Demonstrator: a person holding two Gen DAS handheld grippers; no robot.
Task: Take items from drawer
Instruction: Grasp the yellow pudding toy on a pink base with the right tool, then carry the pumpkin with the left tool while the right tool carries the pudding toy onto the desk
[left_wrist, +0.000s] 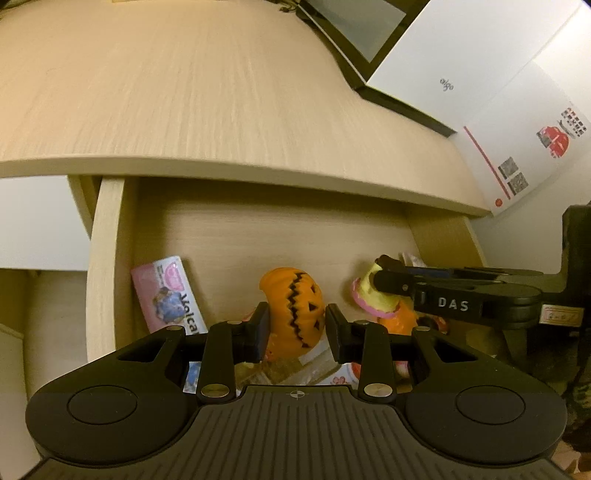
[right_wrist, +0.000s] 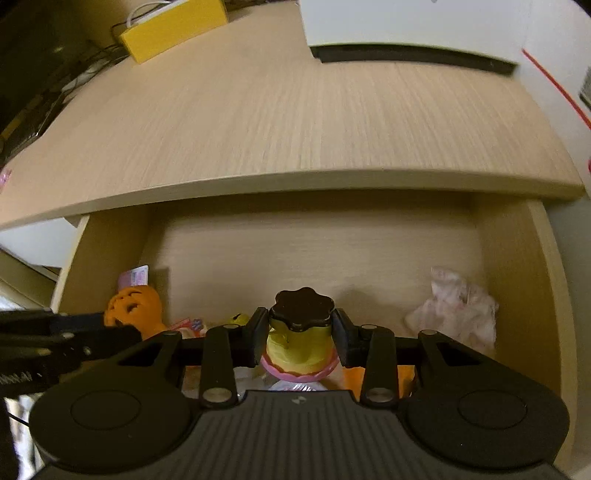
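Both tools were down in the open pale-wood drawer (right_wrist: 517, 258), and nothing yet lay out on the light wood-grain desk top (left_wrist: 184, 92) above it, so the task looked barely begun.

The left gripper (left_wrist: 296, 328) had its fingers set either side of an orange plastic jack-o'-lantern pumpkin (left_wrist: 295, 306) near the drawer's front edge, touching or nearly so; I could not tell whether it truly gripped.

The right gripper (right_wrist: 300, 334) was closed around a yellow toy cupcake with a dark scalloped top and pink base (right_wrist: 299, 332), mid-front.

Left behind were a pink printed packet (left_wrist: 166, 295) by the left wall and a crumpled pale wrapper (right_wrist: 454, 310) toward the right wall.

A yellow box (right_wrist: 173, 27) sat at the desk's far edge.
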